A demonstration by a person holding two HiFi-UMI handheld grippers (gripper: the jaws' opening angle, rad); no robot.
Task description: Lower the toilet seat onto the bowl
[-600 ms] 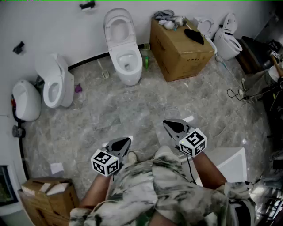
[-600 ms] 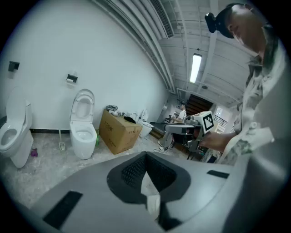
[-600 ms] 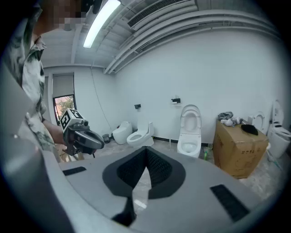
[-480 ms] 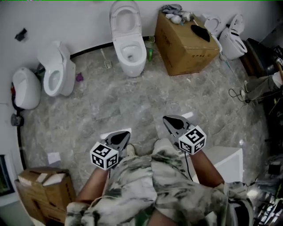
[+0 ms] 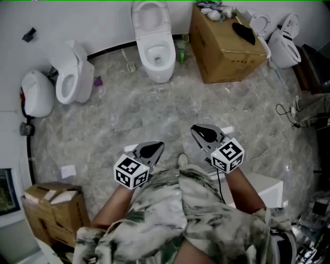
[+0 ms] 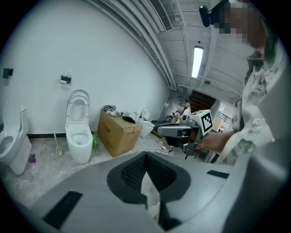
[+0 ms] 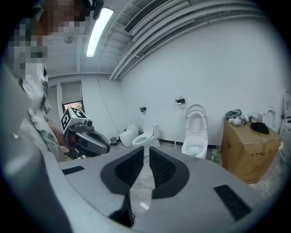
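Head view: the toilet [image 5: 161, 66] stands at the far wall, about centre, with its toilet seat [image 5: 149, 14] upright against the wall above the open bowl [image 5: 159, 53].
Task stage: not begun, as I judge it; the seat is up and both grippers are well apart from it, on the near side of the floor.
Left gripper [image 5: 154, 148]: held low in front of the person, pointing toward the far wall; its jaws are closed together with nothing between them.
Right gripper [image 5: 198, 132]: beside the left one, pointing the same way; its jaws are also pressed together and empty.
Neighbours: a cardboard box [image 5: 227, 46] sits just right of the toilet, with a green bottle [image 5: 180, 52] between them; a second toilet [image 5: 72, 80] stands at the far left.
Next need: probably to close the distance, part one pair of jaws and take the seat's rim.
Risk, slam: once tipped past its balance point the seat could drop hard onto the bowl if let go early.
Risk, slip: pushing the smooth rim with closed jaws instead of gripping could let the tip skid off.
Risk, wrong part: whether a lid stands behind the seat I cannot tell; a grab too far back might bring both down.
Risk, crowding: the box and bottle at the right leave the right gripper little room.
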